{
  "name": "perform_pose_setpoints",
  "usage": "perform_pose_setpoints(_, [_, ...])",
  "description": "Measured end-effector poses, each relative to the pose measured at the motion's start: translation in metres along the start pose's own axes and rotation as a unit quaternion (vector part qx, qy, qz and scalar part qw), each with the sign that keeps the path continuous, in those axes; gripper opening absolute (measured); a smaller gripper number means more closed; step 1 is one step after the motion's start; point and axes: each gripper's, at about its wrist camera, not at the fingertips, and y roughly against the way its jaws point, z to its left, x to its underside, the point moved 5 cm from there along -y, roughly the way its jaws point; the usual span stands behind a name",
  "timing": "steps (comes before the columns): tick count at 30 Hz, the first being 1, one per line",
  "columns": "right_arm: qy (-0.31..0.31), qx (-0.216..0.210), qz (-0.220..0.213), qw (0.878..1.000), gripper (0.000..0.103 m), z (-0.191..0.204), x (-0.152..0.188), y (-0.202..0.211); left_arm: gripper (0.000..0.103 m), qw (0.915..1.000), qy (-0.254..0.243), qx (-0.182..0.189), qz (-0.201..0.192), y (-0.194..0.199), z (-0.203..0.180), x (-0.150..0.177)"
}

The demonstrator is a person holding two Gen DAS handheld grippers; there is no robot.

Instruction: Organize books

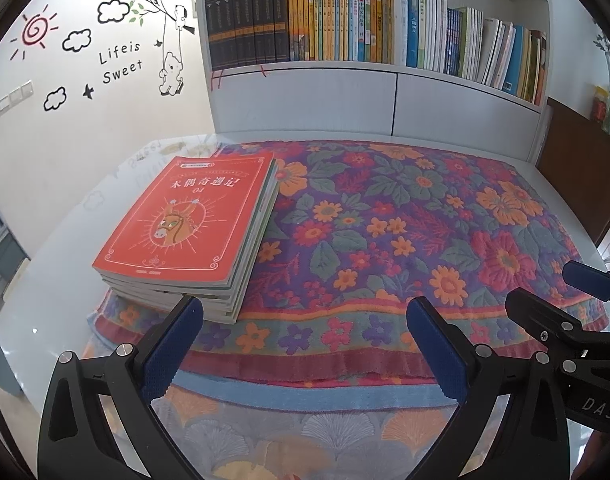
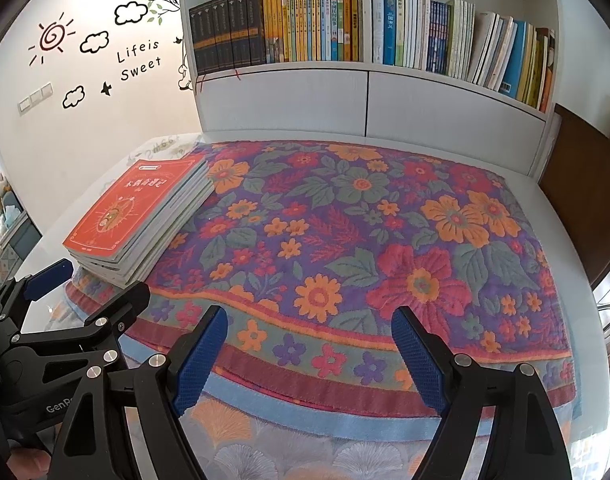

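A stack of books (image 1: 193,236) at ten o'clock shows a red-orange top cover with thin pale line borders, a brown donkey head in a rayed oval, and whitish page edges below. The cloth (image 1: 405,220) under it is purple, strewn with orange, red and pink flowers and grey-green leaves, edged by a dark red band and a light blue stripe. The table (image 1: 61,280) is glossy white. At twelve o'clock the white bookshelf (image 1: 305,96) holds black spines with gold bands, then yellow, blue and white spines. The wall decals (image 1: 117,40) at eleven o'clock are black outlines, with a red spiral sun and green leaves. Both grippers, left gripper (image 1: 305,356) and right gripper (image 2: 309,360), are black with blue pads.
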Motion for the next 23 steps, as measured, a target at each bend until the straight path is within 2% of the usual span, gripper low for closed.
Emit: perform_pose_setpoints(23, [-0.004,0.011,0.011,1.0,0.082,-0.006,0.006,-0.004,0.102,0.9997,-0.021,-0.01,0.006,-0.011,-0.013,0.002])
